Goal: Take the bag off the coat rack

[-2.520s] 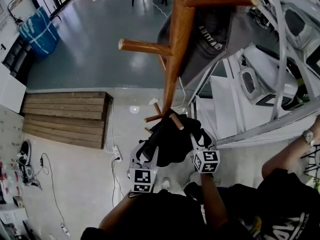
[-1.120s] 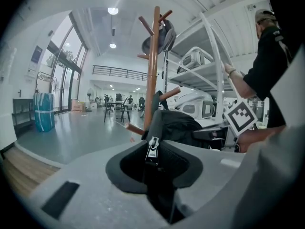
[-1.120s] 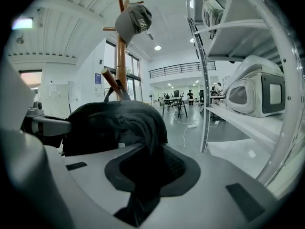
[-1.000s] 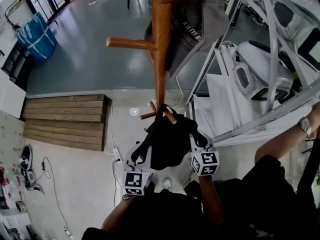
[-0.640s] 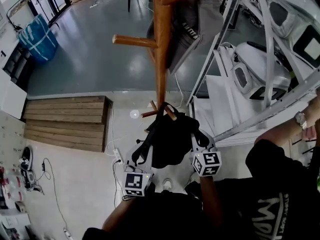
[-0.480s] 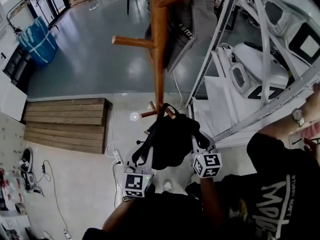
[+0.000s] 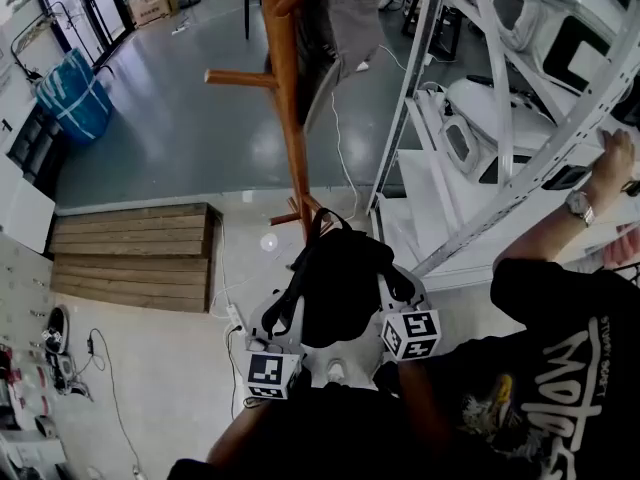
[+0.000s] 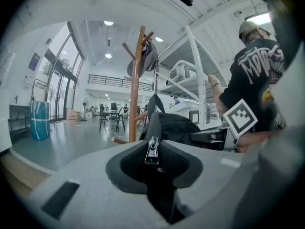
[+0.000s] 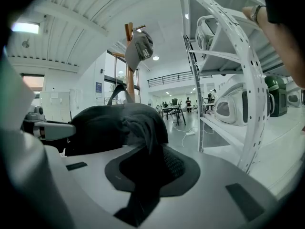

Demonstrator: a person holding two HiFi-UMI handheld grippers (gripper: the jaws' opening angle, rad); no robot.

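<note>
A black bag [image 7: 338,290] hangs between my two grippers, just in front of the wooden coat rack [image 7: 285,98]. Its strap loop [image 7: 321,220] stands up right by the rack's low pegs [image 7: 298,211]; I cannot tell whether it still hooks one. My left gripper [image 7: 287,315] is shut on the bag's zipper edge [image 8: 151,150]. My right gripper [image 7: 390,290] is shut on a fold of the bag's fabric [image 9: 144,162]. The left gripper view shows the bag [image 8: 172,126] ahead, and the right gripper view shows the bag [image 9: 112,125] bulging to the left. A grey cap [image 7: 347,10] hangs on an upper peg.
White metal shelving [image 7: 428,108] with white machines stands close on the right of the rack. Another person in a black T-shirt [image 7: 575,348] reaches to the shelf at right. A wooden pallet [image 7: 130,253] lies on the floor at left, with cables nearby. A blue bag [image 7: 75,80] sits far left.
The bag and both grippers have drawn slightly back from the rack's low pegs, still gripped the same way. The person at the right has come further into view, arm raised to the shelf.
</note>
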